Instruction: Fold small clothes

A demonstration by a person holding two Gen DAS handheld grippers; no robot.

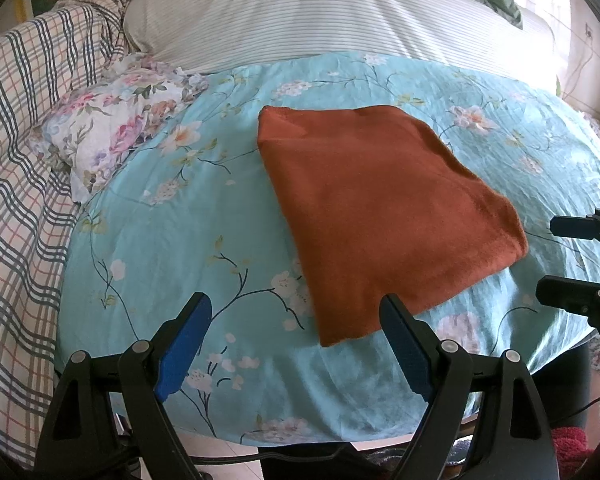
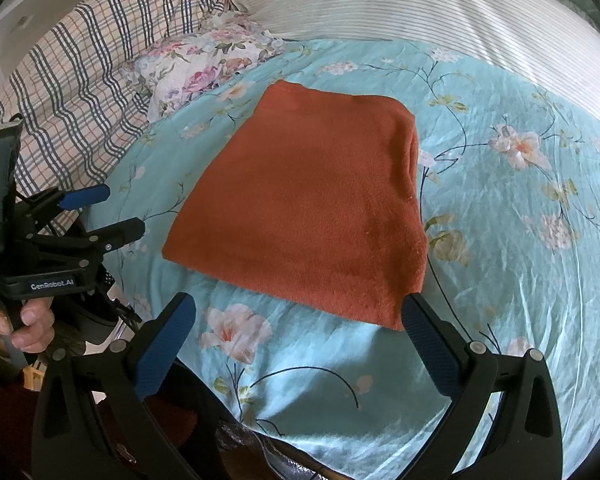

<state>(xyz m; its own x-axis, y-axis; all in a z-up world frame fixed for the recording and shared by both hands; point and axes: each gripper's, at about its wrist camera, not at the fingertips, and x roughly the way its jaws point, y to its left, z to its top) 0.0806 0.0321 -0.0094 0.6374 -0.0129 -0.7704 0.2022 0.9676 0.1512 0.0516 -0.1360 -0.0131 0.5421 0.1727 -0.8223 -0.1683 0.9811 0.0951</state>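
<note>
A rust-orange cloth (image 1: 372, 208) lies folded into a flat rectangle on the light blue floral sheet (image 1: 160, 208). It also shows in the right wrist view (image 2: 312, 208). My left gripper (image 1: 296, 310) is open and empty, its blue-padded fingers just short of the cloth's near corner. My right gripper (image 2: 300, 316) is open and empty at the cloth's near edge; it also shows at the right edge of the left wrist view (image 1: 568, 256). The left gripper shows at the left of the right wrist view (image 2: 116, 212), held by a hand.
A floral pillow (image 1: 112, 128) lies left of the cloth. A plaid blanket (image 1: 24, 152) covers the left side. A white striped pillow (image 1: 300, 12) lies behind. The bed's near edge runs just under both grippers.
</note>
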